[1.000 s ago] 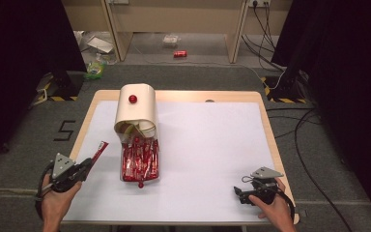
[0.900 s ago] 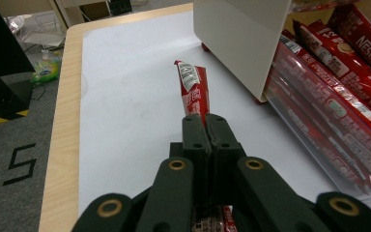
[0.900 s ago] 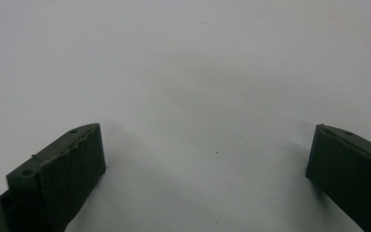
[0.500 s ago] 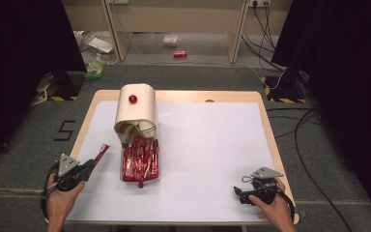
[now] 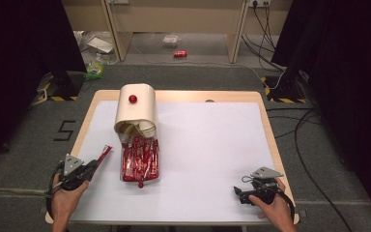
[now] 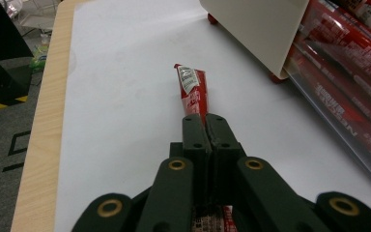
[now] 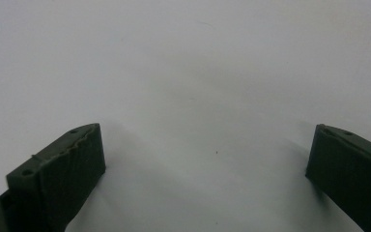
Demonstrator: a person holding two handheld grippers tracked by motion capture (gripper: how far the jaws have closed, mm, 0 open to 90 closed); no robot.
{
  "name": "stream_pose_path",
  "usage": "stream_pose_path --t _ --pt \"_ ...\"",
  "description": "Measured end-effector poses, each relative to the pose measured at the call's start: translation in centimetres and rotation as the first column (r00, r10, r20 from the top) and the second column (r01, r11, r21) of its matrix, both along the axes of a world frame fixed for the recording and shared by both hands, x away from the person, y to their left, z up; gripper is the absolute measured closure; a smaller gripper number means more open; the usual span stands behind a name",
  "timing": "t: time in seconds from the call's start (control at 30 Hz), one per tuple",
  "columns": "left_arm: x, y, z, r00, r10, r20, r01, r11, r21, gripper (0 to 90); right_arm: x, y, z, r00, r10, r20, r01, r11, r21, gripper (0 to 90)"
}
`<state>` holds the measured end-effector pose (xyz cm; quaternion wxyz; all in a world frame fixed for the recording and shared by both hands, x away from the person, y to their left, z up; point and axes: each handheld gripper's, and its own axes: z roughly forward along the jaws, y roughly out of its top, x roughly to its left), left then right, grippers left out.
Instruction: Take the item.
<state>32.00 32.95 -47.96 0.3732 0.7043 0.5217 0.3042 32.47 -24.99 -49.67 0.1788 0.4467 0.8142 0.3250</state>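
The step in hand appeared to be the removal of single sachets from the stock in the tray, with one sachet already extracted and carried at the left side of the surface (image 5: 203,145).

Left claw (image 5: 95,164): its jaws were pressed together on the near end of a red sachet (image 5: 104,153). In the left gripper view the sachet (image 6: 191,92) projected forward from between the closed jaws, its far end with the printed label pointing toward the back of the surface. It stood just left of the clear tray (image 5: 139,162), apart from it; whether its far tip rested on the white sheet could not be determined. The left hand (image 5: 65,195) came in from the near edge at the left corner, forearm angled slightly inward, the claw held low and roughly level, pointing forward and to the right.

Centre: the clear tray lay drawn out toward the person from beneath the cream-coloured cover (image 5: 135,108) and held the remaining red sachets.

Right claw (image 5: 238,192): the right gripper view showed both jaws spread wide with nothing between them, low over bare white surface. The right hand (image 5: 270,205) rested at the near right corner, claw pointing left.

Next move, as a judgement: the sachet would need a set-down place clear of the tray, followed by release; the grip on a thin, flexible end called for level carriage to prevent drooping or slipping.
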Motion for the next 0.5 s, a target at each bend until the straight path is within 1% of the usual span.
stream_pose_path --t 0.13,0.23,0.5 --pt "0.21 -0.20 -0.37 0.9999 0.002 -0.010 -0.002 0.9999 0.011 87.4 0.00 0.00 -0.01 1.0000 0.000 0.001 0.000 1.000 0.001 0.4" --pt "0.33 -0.39 -0.63 0.9999 -0.001 -0.015 0.001 1.0000 0.008 87.3 0.01 0.00 -0.01 1.0000 0.000 0.001 0.000 1.000 0.001 0.4" --pt "0.56 -0.83 -1.02 0.9997 -0.006 -0.022 0.007 0.9998 0.018 87.1 0.01 0.00 -0.01 1.0000 0.001 0.001 -0.001 1.000 0.000 0.4"
